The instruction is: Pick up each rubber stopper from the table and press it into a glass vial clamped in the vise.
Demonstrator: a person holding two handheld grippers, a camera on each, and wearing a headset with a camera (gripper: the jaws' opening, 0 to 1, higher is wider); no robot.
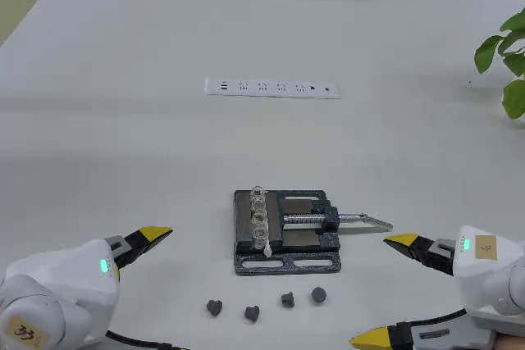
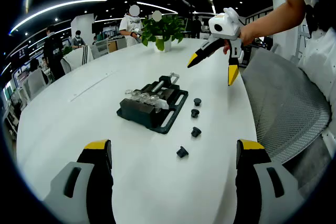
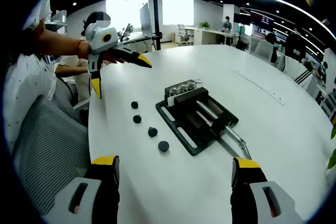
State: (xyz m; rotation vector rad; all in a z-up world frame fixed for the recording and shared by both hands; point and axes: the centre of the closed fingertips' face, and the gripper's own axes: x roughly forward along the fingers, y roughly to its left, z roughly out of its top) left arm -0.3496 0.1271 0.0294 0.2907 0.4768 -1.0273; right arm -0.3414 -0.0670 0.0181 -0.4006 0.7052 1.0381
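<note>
Your left tongs (image 2: pixel 173 148) are spread wide, yellow tips well apart. They hover over the counter (image 1: pixel 123 137) to the left of the vise (image 1: pixel 299 235). Your right tongs (image 3: pixel 176 162) are spread just as wide on the vise's right side, with one tip near the end of the screw handle (image 1: pixel 366 220) but not touching it. Neither pair pinches anything.

The vise sits flat on the counter between your two hands. A short row of glass vials (image 1: pixel 260 215) stands upright in its jaws at the left end, packed side by side.

Four dark stoppers (image 1: pixel 252 312) lie loose on the counter in a ragged line on your side of the vise. They are apart from one another and from the vise base. The two on the right lie a little closer to the vise than the two on the left. In the left gripper view, the nearest stopper lies just ahead of the gap between your left tips.

Beyond the vise, well apart from it, a white power strip (image 1: pixel 271 88) lies across the counter. Plant leaves (image 1: pixel 507 55) show at the right edge.
</note>
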